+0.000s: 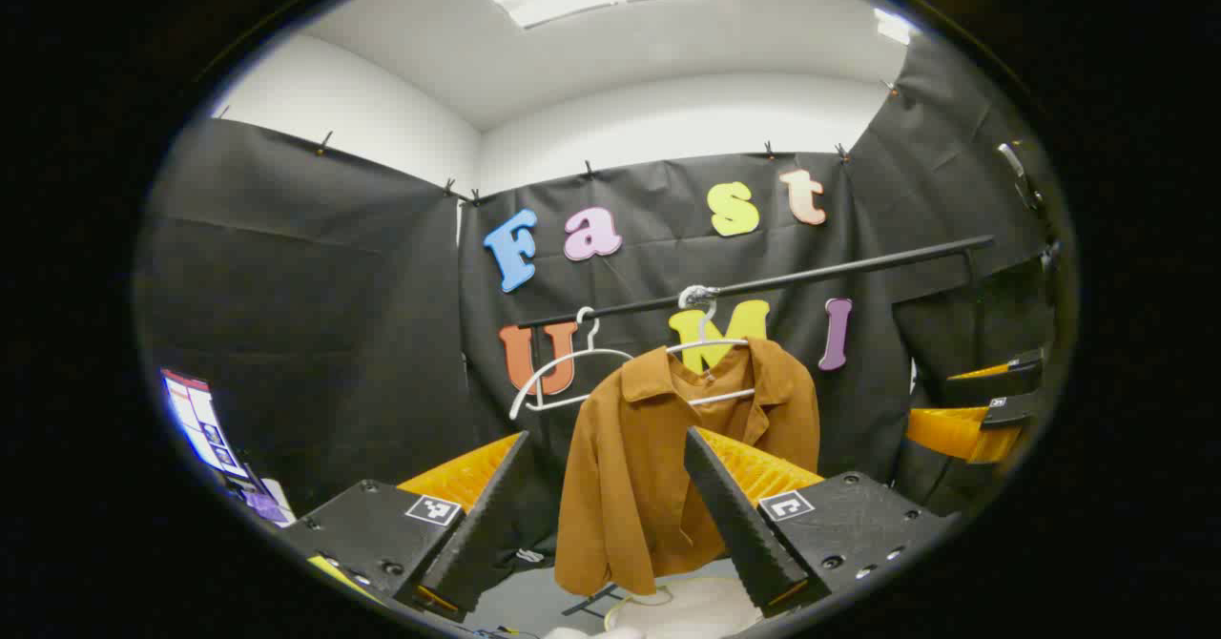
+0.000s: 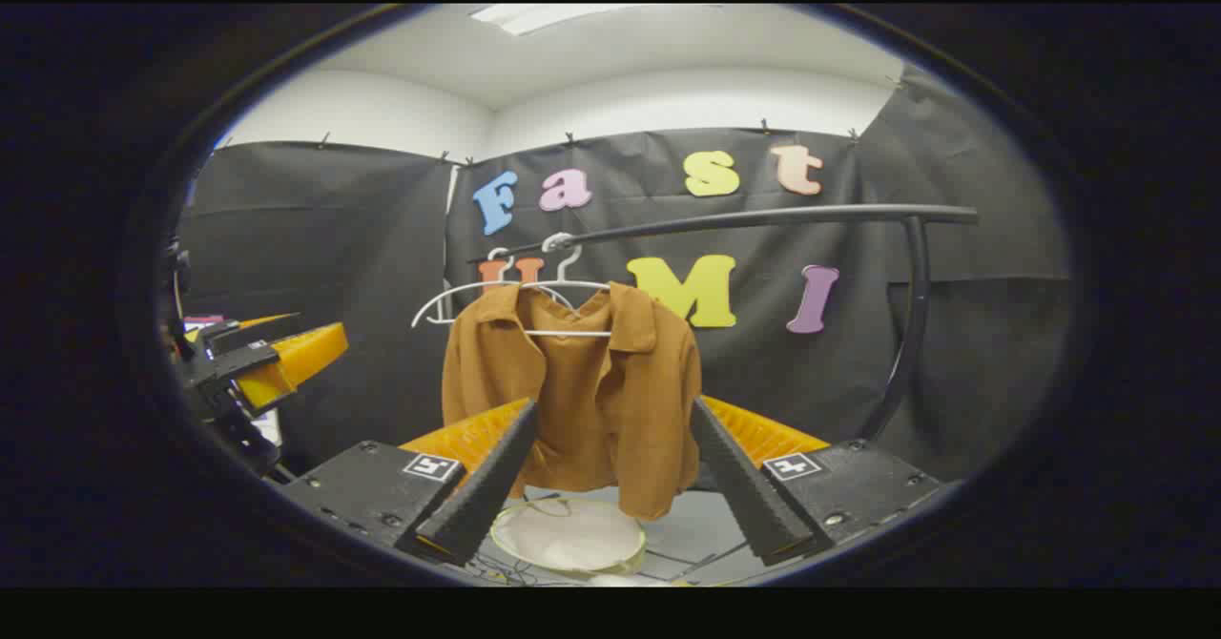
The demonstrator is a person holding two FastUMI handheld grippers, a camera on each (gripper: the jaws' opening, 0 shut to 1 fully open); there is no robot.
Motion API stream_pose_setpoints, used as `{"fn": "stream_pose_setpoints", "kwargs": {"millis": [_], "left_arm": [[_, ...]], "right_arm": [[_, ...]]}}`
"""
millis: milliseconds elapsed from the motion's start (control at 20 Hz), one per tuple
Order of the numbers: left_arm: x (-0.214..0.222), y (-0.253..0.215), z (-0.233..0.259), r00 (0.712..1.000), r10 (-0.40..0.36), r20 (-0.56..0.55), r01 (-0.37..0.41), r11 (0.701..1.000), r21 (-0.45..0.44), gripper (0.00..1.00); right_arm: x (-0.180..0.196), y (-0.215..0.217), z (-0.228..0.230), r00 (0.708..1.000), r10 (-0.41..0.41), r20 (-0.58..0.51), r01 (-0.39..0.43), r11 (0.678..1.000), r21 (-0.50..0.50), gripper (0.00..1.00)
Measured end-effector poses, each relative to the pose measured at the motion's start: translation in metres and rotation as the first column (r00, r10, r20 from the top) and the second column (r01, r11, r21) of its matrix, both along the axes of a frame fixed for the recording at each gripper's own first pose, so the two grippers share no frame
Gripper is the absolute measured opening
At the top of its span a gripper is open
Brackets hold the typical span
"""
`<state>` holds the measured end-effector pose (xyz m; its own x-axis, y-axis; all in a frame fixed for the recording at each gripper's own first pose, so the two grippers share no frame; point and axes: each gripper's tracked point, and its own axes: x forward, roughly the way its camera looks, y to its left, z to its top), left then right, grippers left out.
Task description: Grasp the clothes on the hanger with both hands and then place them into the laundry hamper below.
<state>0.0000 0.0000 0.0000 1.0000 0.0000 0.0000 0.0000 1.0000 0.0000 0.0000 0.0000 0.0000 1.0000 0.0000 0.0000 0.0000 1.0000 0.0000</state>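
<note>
A brown collared shirt [image 1: 649,467] [image 2: 582,391] hangs on a white hanger [image 1: 711,343] [image 2: 563,281] from a black rail [image 1: 763,284] [image 2: 744,219]. A second, bare white hanger [image 1: 563,372] [image 2: 448,300] hangs beside it. Below stands a white round laundry hamper [image 1: 687,606] [image 2: 568,534]. My left gripper [image 1: 606,448] is open, short of the shirt, nothing between its fingers. My right gripper [image 2: 610,415] is open too, its fingertips framing the shirt's lower half without touching. The right gripper [image 1: 983,410] also appears at the right edge of the left gripper view, the left gripper [image 2: 262,358] at the left edge of the right gripper view.
The rail's curved black upright [image 2: 911,334] stands to the right of the shirt. Black cloth walls close the booth on three sides. A lit screen [image 1: 205,424] sits at the far left. The grey floor [image 2: 696,534] shows around the hamper.
</note>
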Motion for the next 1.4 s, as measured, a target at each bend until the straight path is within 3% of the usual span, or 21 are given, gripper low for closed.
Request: {"fn": "stream_pose_setpoints", "kwargs": {"millis": [550,850,1100,1400], "left_arm": [[0.004,-0.004,-0.02,0.998,-0.052,-0.028,0.051,0.998,-0.028,0.99],[0.014,-0.009,-0.025,0.999,-0.011,-0.045,0.01,1.0,-0.026,0.99],[0.039,-0.037,-0.036,0.998,-0.016,-0.053,0.016,1.0,-0.003,0.98],[0.096,-0.07,-0.062,0.998,-0.041,-0.05,0.042,0.999,0.007,0.99]], "right_arm": [[0.009,0.003,-0.01,0.999,-0.037,-0.008,0.037,0.999,-0.007,1.0],[0.027,-0.002,-0.021,0.999,-0.013,-0.03,0.013,1.0,-0.004,1.0],[0.067,-0.013,-0.039,0.999,0.014,-0.047,-0.015,1.0,-0.011,1.0],[0.144,-0.024,-0.06,0.993,0.081,-0.088,-0.081,0.997,-0.001,1.0]]}}
